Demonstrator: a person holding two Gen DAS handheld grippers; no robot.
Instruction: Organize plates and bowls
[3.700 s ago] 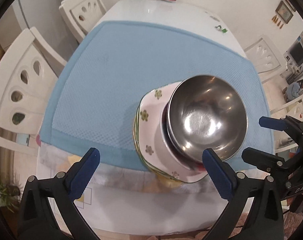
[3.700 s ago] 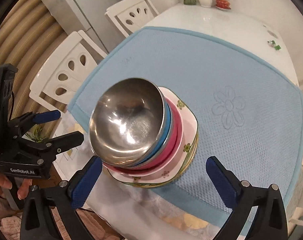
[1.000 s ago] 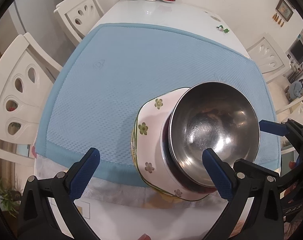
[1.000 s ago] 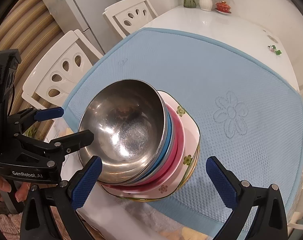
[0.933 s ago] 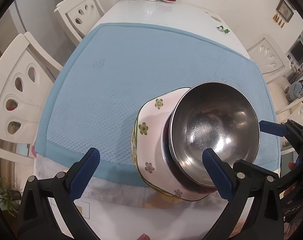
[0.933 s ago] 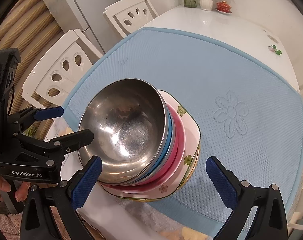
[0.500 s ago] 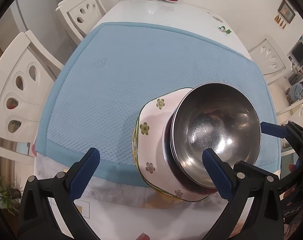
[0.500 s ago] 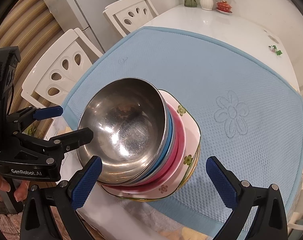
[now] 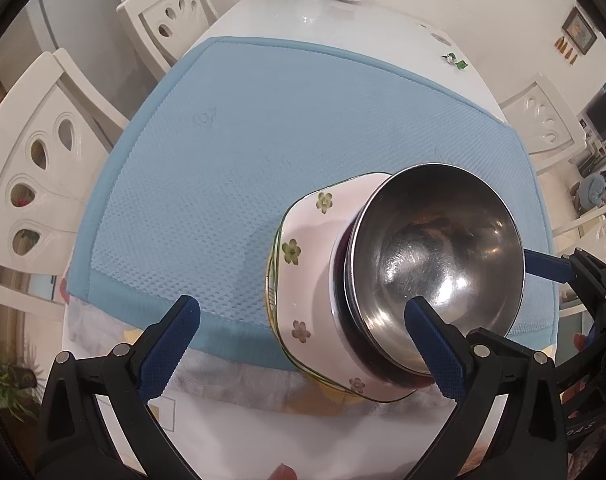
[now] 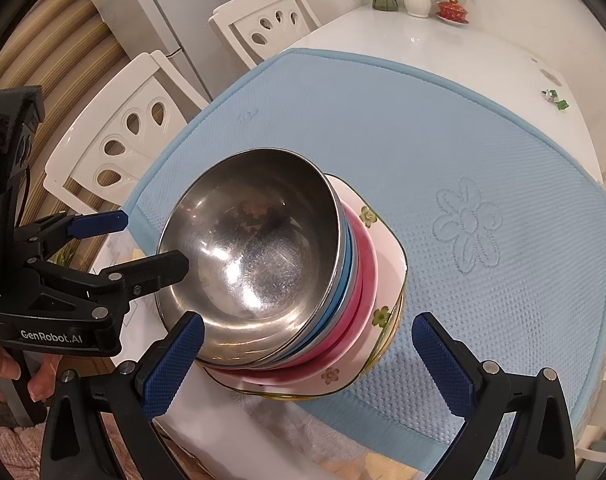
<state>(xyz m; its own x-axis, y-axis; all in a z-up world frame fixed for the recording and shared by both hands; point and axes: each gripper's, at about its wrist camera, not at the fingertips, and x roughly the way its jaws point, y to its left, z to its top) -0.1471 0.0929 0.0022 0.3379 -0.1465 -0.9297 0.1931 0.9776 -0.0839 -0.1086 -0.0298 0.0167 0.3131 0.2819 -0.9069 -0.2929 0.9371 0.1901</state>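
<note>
At the near edge of the blue mat (image 10: 443, 152), the stack sits partly over the mat's border: a steel bowl (image 10: 259, 256) on top, nested in a blue bowl (image 10: 345, 268), a pink bowl (image 10: 365, 280) and a flowered square plate (image 10: 389, 240). I see my left gripper (image 10: 147, 240) held level at the stack's left side, jaws spread, one finger against the steel bowl's rim. My right gripper (image 10: 307, 356) hovers above, jaws wide and empty.
</note>
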